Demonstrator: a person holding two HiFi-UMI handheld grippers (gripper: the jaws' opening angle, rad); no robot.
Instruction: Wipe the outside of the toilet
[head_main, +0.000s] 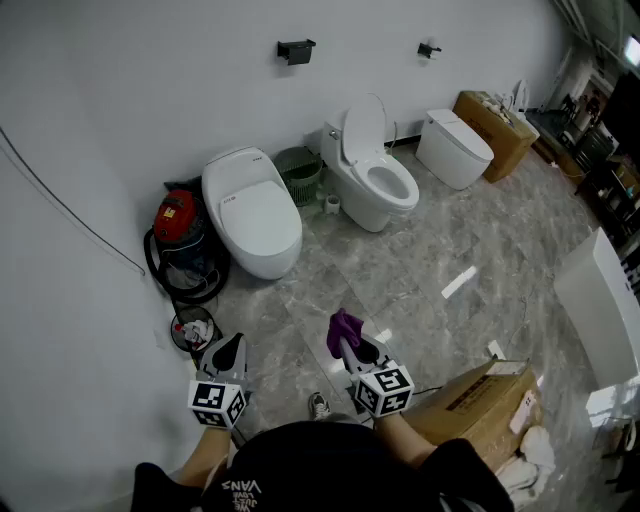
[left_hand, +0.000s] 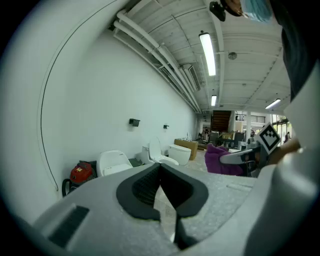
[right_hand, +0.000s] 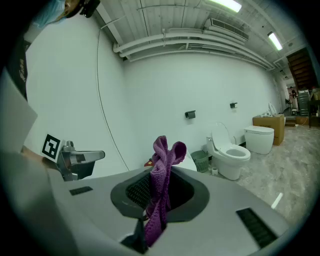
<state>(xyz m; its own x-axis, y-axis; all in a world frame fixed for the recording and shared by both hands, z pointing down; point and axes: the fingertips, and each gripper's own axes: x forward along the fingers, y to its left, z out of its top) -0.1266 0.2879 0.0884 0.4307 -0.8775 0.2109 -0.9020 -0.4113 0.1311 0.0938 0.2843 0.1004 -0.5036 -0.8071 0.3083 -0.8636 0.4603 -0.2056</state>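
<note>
Three white toilets stand along the wall: one with a shut lid (head_main: 250, 212) on the left, one with its lid up (head_main: 376, 178) in the middle, another shut one (head_main: 454, 148) to the right. All are well ahead of both grippers. My right gripper (head_main: 347, 342) is shut on a purple cloth (head_main: 343, 324), which sticks up from between its jaws (right_hand: 163, 165). My left gripper (head_main: 231, 345) is held low at the left, shut with nothing in it; its jaws meet at the tip (left_hand: 160, 167). The lidded left toilet (left_hand: 114, 162) shows beyond it.
A red vacuum (head_main: 178, 216) with a black hose sits left of the nearest toilet. A green basket (head_main: 298, 170) stands between two toilets. A cardboard box (head_main: 482, 398) lies near my right, another (head_main: 496, 120) at the far wall. A white panel (head_main: 602, 302) stands at the right.
</note>
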